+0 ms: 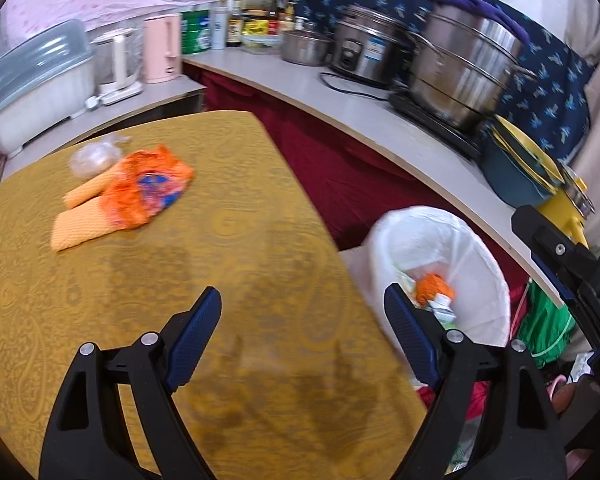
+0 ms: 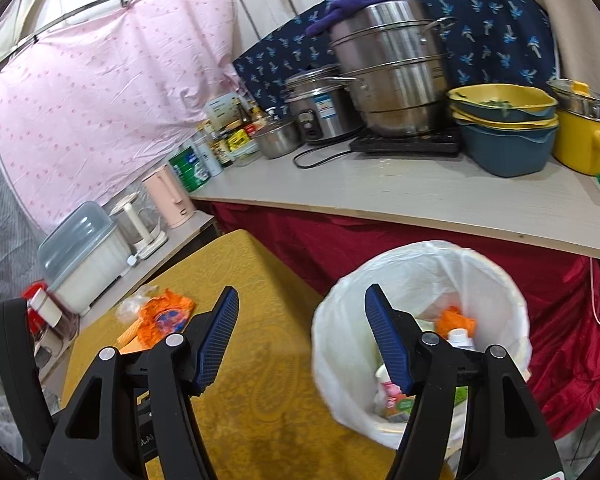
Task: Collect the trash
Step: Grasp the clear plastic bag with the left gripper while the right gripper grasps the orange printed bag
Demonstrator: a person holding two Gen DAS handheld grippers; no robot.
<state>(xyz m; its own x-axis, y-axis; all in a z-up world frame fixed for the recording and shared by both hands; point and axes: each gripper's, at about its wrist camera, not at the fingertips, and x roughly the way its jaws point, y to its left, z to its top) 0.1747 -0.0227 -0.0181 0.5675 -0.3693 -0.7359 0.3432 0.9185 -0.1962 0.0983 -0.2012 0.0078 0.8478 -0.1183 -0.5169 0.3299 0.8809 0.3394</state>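
Observation:
An orange snack wrapper (image 1: pixel 146 192) lies on the yellow-clothed table (image 1: pixel 220 240) at its far left, on a folded orange cloth (image 1: pixel 80 220) and beside a clear crumpled plastic bag (image 1: pixel 94 158). A white-lined trash bin (image 1: pixel 440 248) stands right of the table and holds several wrappers and a small bottle. My left gripper (image 1: pixel 302 312) is open and empty above the table's near edge. My right gripper (image 2: pixel 302 308) is open and empty, between table and bin (image 2: pixel 420 280). The wrapper also shows in the right wrist view (image 2: pixel 166 316).
A counter (image 2: pixel 400 192) behind the bin carries a steel steamer pot (image 2: pixel 392 68), rice cooker (image 2: pixel 320 108), stacked bowls (image 2: pixel 504 128), a yellow pot (image 2: pixel 580 136) and bottles. A side shelf holds a pink kettle (image 1: pixel 162 48) and a plastic box (image 1: pixel 36 88). Red cloth hangs below the counter.

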